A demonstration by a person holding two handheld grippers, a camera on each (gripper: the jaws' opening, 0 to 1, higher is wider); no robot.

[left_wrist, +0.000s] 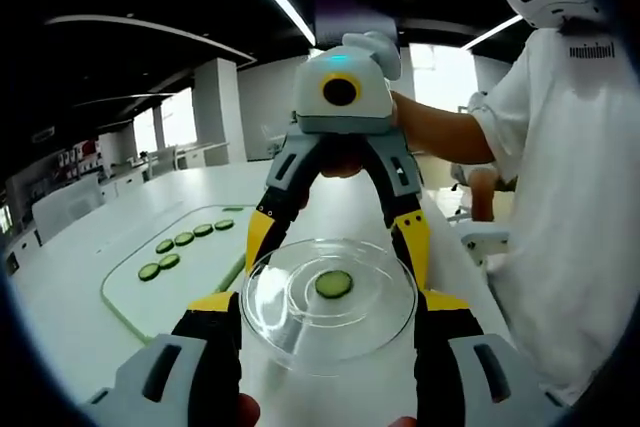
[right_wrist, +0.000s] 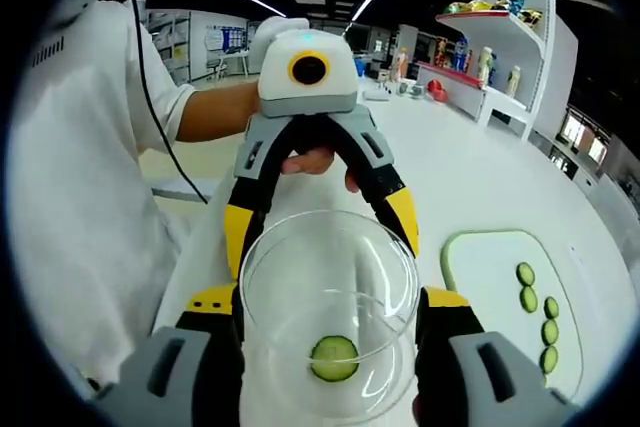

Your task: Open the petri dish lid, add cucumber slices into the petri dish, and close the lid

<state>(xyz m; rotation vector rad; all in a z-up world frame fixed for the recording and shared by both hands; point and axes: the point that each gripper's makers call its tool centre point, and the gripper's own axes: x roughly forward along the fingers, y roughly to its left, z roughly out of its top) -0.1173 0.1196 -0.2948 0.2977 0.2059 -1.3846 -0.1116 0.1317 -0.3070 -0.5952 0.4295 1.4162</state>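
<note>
Left gripper view: left gripper clamps clear round glass petri dish, one green cucumber slice inside | right gripper grips the dish's far rim | pale green-edged cutting board beside it on white table, six more slices | right gripper view: same dish held from both sides

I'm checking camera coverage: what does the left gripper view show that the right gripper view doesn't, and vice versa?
Left gripper view: bright windows behind the person. Right gripper view: a white shelf of colourful packets. Both: the clear round petri dish holding one green cucumber slice, gripped between the left tongs and right tongs, the pale green-edged cutting board with more cucumber slices, and the person's white shirt.
</note>
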